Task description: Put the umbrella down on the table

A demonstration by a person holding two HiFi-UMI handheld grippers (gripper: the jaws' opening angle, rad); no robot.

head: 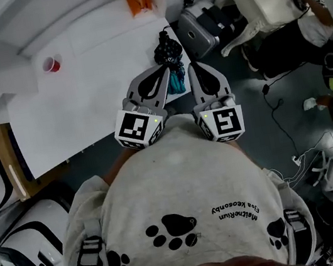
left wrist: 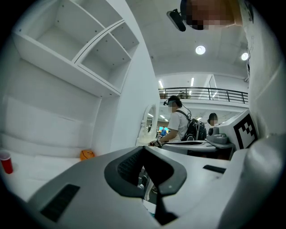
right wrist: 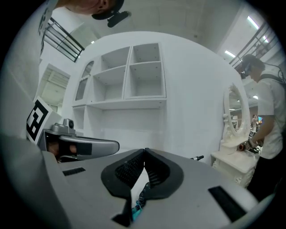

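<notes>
Far out to the left of both tongs sits a red cup [head: 51, 65], well clear, with open white table [head: 93, 78] between it and the action. No trouble there.

The left gripper [head: 164, 67] points in at an angle with its tips pressed together. Something pale shows in the slit behind them, but I can't say that it is pinching anything. So don't count on that side to carry weight.

Right between the two noses hangs the folded umbrella [head: 168, 52], dark with a flash of teal. It sits over the table's right-hand edge, and I can't tell whether it touches the top.

Now the right gripper [head: 195, 66]: its jaws are closed too, with a strip of dark-and-teal fabric caught in the slit. By my reading this one has the hold, and only on loose cloth or a strap.

Here's the danger. Thin fabric can slide out of a pinch, and the bundle would swing or drop early. Release it here and it may tip right, off the edge to the floor beside the right gripper. Carrying it left, towards the left gripper's side, looks safer.
</notes>
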